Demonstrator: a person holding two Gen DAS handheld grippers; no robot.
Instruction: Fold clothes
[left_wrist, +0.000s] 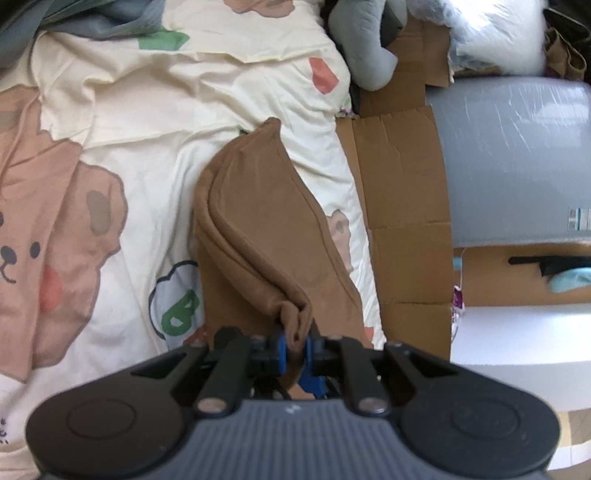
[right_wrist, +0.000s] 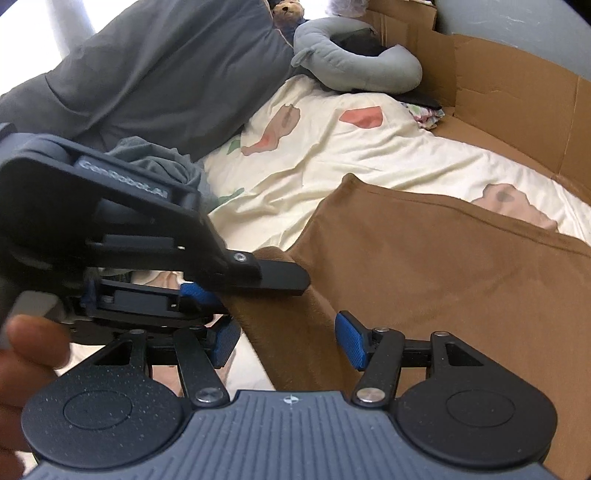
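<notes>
A brown garment (left_wrist: 258, 229) lies in a long folded strip on the cream bear-print bedsheet (left_wrist: 122, 122). My left gripper (left_wrist: 295, 345) is shut on its bunched near end, the fabric pinched between the blue pads. In the right wrist view the same brown garment (right_wrist: 443, 266) spreads across the sheet to the right. My right gripper (right_wrist: 288, 341) stands open, its blue pads (right_wrist: 352, 341) on either side of the cloth's near edge, not closed on it. The left gripper (right_wrist: 240, 291) shows just left of it, clamped on the cloth's corner.
A dark grey duvet (right_wrist: 166, 74) and a grey curved pillow (right_wrist: 354, 66) lie at the head of the bed. Cardboard sheets (left_wrist: 402, 192) line the bed's side, with a grey plastic-wrapped bundle (left_wrist: 517, 158) beyond. A hand (right_wrist: 26, 354) holds the left gripper.
</notes>
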